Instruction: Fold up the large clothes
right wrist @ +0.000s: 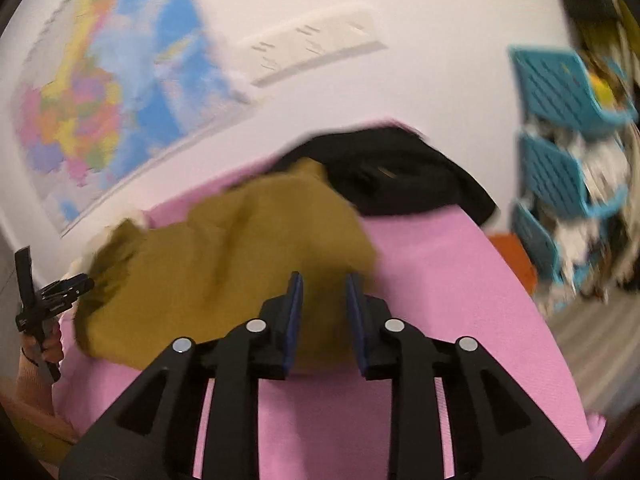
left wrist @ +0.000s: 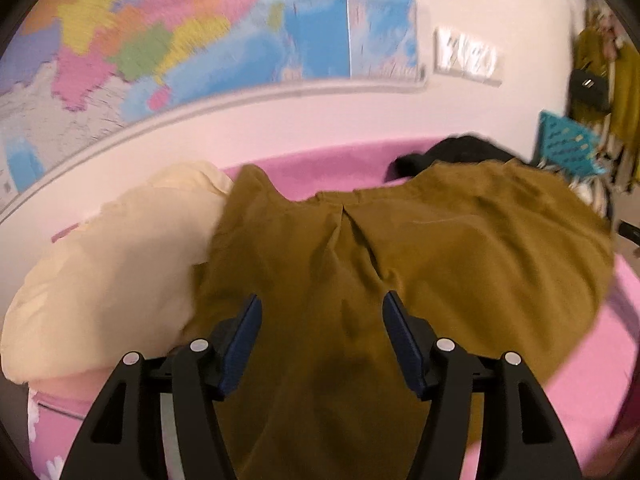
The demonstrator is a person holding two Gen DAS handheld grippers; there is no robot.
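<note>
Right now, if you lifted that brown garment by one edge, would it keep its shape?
Probably not. The brown garment lies creased and rumpled on the pink bed, so it looks soft and would likely droop. Spread wide and thin, it seems light, apt to slide when pushed.

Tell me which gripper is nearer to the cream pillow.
Left. The left gripper hovers open over the mustard garment, right beside the cream pillow. The right gripper is at the garment's opposite edge, farther away.
</note>
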